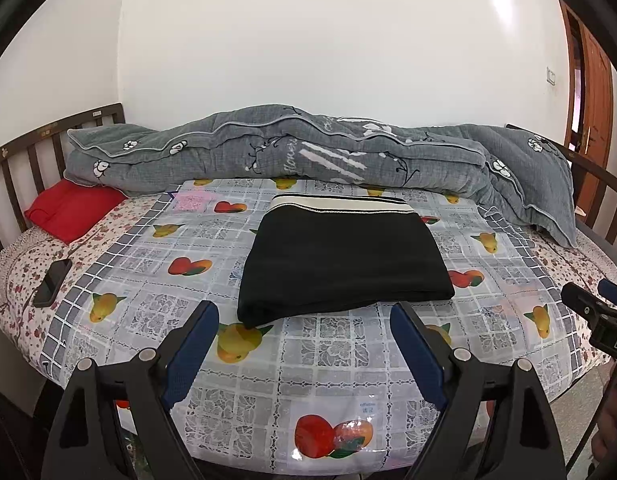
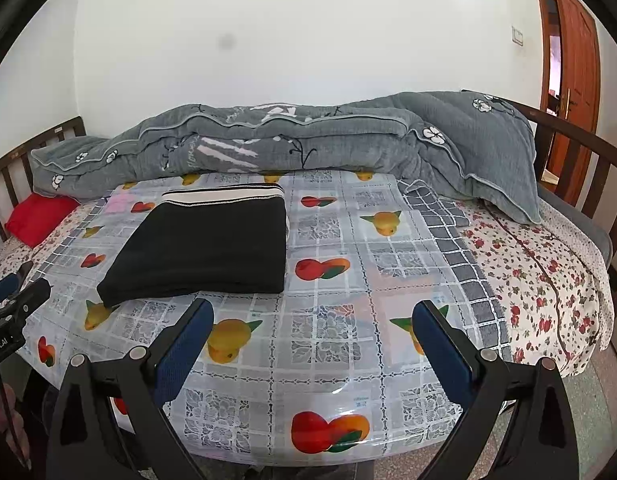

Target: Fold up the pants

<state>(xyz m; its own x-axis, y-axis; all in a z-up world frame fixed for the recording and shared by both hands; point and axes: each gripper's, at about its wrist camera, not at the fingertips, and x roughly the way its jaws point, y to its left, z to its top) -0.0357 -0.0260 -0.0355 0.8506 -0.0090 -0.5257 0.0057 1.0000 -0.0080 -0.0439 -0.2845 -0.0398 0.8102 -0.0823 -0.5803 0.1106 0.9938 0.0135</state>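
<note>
Pants (image 1: 344, 260), one folded pair, lie before two empty, spread grippers: left gripper (image 1: 304, 320), right gripper (image 2: 312, 316).

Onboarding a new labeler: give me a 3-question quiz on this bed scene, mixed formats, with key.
1. True or false: the black pants lie folded into a compact rectangle on the fruit-print cover.
2. Multiple choice: the left hand-held gripper is A) shut on the pants, B) open and empty, C) out of view.
3. Fill in: the phone lies near the ___ pillow.

Key: 1 true; 2 B; 3 red.
</note>
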